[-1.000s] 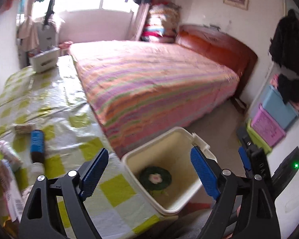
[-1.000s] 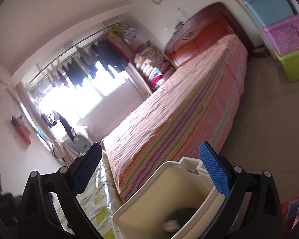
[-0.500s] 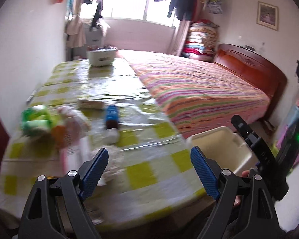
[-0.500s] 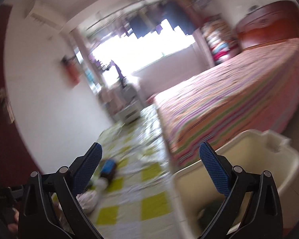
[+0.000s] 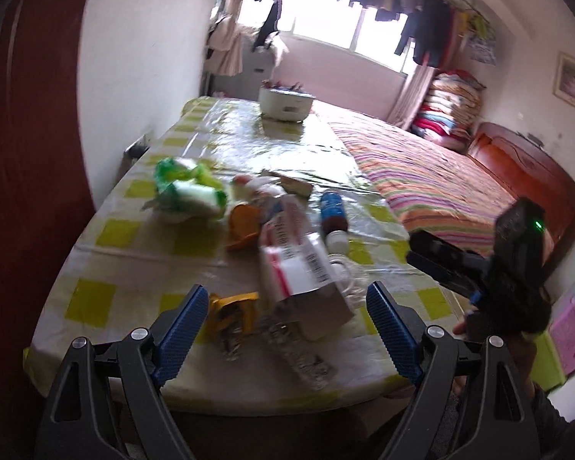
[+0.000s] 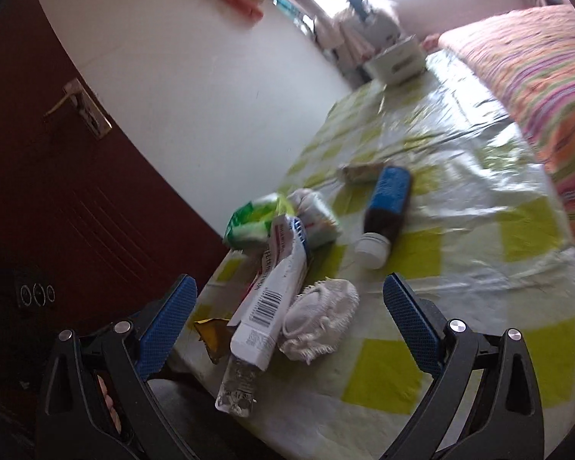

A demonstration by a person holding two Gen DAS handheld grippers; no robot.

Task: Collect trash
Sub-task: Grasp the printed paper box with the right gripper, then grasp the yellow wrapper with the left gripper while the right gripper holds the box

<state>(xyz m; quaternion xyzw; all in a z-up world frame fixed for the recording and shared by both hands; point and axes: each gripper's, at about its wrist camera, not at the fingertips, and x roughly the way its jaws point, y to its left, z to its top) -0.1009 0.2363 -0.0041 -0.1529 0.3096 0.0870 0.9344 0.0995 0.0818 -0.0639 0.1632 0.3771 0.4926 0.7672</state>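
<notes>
Trash lies in a heap on the checked table (image 5: 107,230) (image 6: 479,245): a white and red carton (image 5: 299,264) (image 6: 276,295), a green packet (image 5: 188,188) (image 6: 253,218), an orange wrapper (image 5: 241,226), a yellow wrapper (image 5: 232,312) (image 6: 211,331), a crushed clear bottle (image 5: 299,352) (image 6: 237,387), a white cloth (image 6: 320,316) and a brown bottle with a blue label (image 5: 333,214) (image 6: 387,203). My left gripper (image 5: 287,329) hangs open over the near table edge, facing the carton. My right gripper (image 6: 287,318) is open too, just short of the carton and cloth, and shows in the left wrist view (image 5: 510,268).
A striped bed (image 5: 433,176) (image 6: 536,57) runs along the table's right side. A white tub (image 5: 285,103) (image 6: 396,59) stands at the table's far end. A dark red door (image 6: 57,153) fills the left. Coloured bins (image 5: 567,333) sit on the floor at right.
Both grippers have swung left from the cream bin beside the bed to the table. The trash heap now lies right in front of both, and the bin is out of view.
</notes>
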